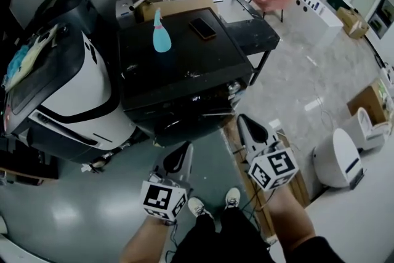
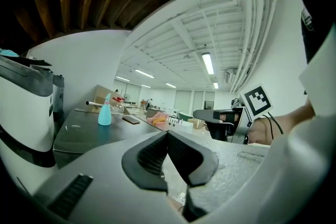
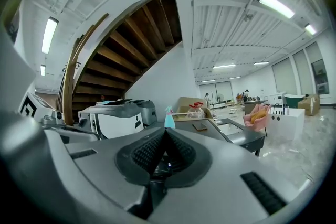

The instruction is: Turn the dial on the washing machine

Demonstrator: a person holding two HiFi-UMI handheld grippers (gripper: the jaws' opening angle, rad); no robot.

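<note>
You hold both grippers out ahead of you, roughly level and side by side, forearms low in the head view, noses aimed at the front of the black washing machine point(image 1: 178, 64). The left gripper point(image 1: 184, 148) has its jaws pressed together with nothing between them. The right gripper point(image 1: 244, 121) is likewise closed and empty, and it sits nearer the machine's right front corner. Both stop short of the machine. The machine stands straight ahead of you, beside a white-and-black appliance point(image 1: 74, 95). Its top is dark and glossy and carries a teal spray bottle point(image 1: 161, 34) and a phone point(image 1: 202, 28). Its front panel is in shadow, and the dial cannot be made out there.
</note>
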